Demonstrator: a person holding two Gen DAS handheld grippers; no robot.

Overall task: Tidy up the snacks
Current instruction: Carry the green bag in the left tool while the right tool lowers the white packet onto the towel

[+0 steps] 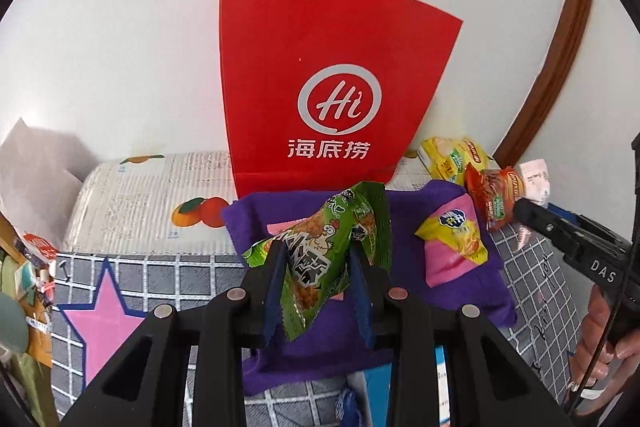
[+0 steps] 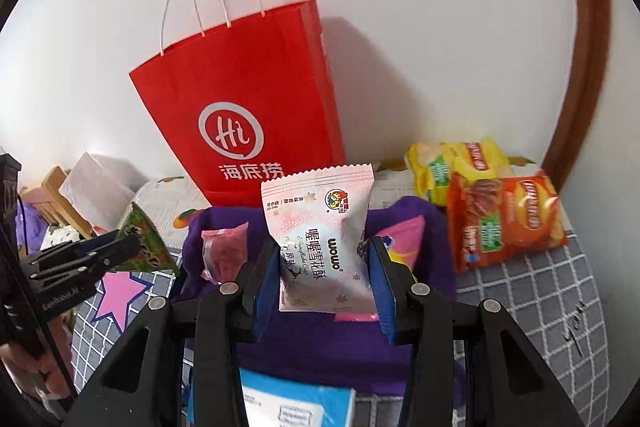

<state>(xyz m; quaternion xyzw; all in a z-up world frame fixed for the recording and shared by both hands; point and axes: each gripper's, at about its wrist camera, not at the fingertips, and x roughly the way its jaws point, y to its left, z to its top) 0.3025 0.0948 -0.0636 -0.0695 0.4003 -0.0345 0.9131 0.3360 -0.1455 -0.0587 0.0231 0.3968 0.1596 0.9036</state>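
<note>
Snacks are lifted above the purple cloth (image 1: 440, 291): the left gripper (image 1: 318, 267) clamps a green packet (image 1: 320, 255), the right gripper (image 2: 324, 267) a white packet (image 2: 320, 239) (red bag (image 1: 320, 67) stands behind).

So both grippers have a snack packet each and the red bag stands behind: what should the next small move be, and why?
Probably carry both packets up toward the mouth of the red paper bag. The left gripper is shut on the green snack packet, and the right gripper on the white-pink packet. Both packets sit below the bag's rim, which stands upright against the wall behind the purple cloth.
</note>
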